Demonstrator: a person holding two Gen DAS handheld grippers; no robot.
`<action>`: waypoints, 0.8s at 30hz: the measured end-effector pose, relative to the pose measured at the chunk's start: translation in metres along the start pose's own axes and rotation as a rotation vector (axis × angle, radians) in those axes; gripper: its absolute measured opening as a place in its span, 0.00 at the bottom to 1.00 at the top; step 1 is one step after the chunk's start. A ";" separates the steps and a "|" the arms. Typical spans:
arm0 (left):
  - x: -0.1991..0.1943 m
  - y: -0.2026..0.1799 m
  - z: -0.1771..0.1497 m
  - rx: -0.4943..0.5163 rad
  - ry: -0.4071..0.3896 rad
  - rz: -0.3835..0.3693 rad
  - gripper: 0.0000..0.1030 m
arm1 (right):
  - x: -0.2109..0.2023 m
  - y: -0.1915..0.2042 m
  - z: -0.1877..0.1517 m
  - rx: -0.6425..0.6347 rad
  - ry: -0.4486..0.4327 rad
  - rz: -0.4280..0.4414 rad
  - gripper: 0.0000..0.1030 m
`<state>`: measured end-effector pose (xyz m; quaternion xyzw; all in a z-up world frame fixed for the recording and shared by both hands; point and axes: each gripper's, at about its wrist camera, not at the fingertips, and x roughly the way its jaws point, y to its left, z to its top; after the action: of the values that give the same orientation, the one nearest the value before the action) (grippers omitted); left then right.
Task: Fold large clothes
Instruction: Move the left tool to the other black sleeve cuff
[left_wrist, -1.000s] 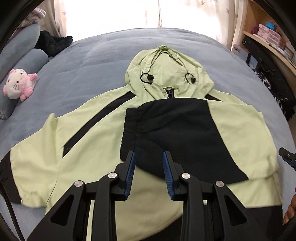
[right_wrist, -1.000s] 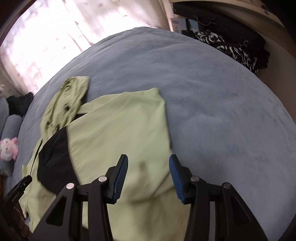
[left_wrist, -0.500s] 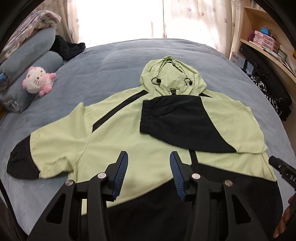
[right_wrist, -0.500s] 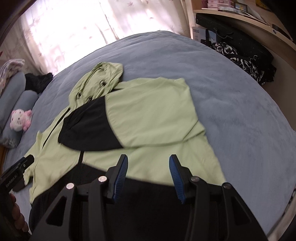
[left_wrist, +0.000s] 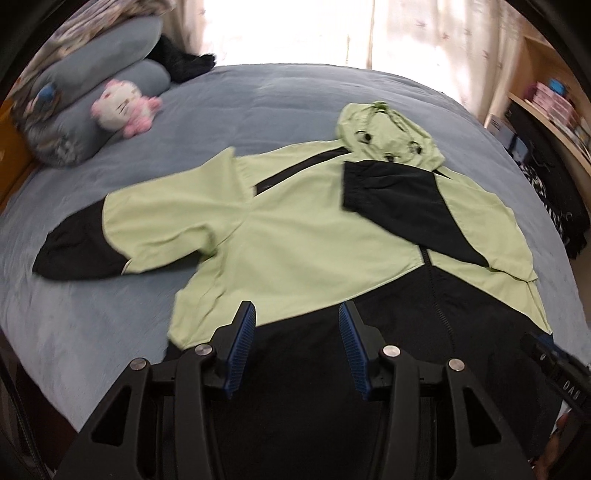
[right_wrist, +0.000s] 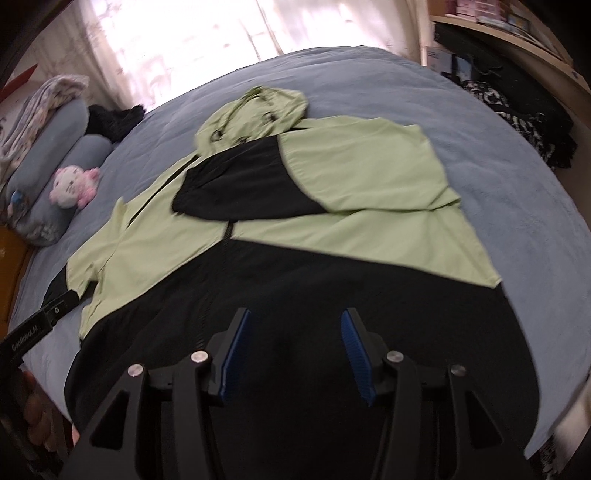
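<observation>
left gripper (left_wrist: 297, 325): half-open, empty, above black hem | right gripper (right_wrist: 293, 332): jaws just widening, empty | hooded jacket (left_wrist: 314, 236): right sleeve (right_wrist: 343, 173) folded across chest ahead; left sleeve (left_wrist: 122, 229) spread, unfolded

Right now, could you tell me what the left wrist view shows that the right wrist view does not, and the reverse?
Only the left wrist view shows the whole unfolded sleeve with its black cuff spread on the blue-grey bed cover.

Only the right wrist view shows the cover's bare stretch beyond the folded sleeve.

Both show the light green and black hooded jacket, the pink and white plush toy, and open, empty blue-padded grippers: left gripper, right gripper.
</observation>
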<state>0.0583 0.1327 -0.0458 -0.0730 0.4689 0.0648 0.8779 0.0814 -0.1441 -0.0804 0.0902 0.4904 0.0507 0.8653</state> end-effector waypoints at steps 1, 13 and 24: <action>-0.001 0.006 -0.001 -0.010 0.002 -0.003 0.44 | 0.000 0.006 -0.002 -0.009 0.004 0.005 0.49; -0.003 0.102 -0.016 -0.140 0.023 0.010 0.45 | 0.011 0.101 -0.003 -0.181 0.011 0.031 0.49; 0.039 0.201 -0.021 -0.338 0.058 -0.092 0.45 | 0.051 0.197 0.009 -0.270 0.012 0.077 0.49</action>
<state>0.0260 0.3281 -0.1028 -0.2428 0.4727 0.1001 0.8412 0.1158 0.0564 -0.0787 -0.0087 0.4803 0.1500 0.8642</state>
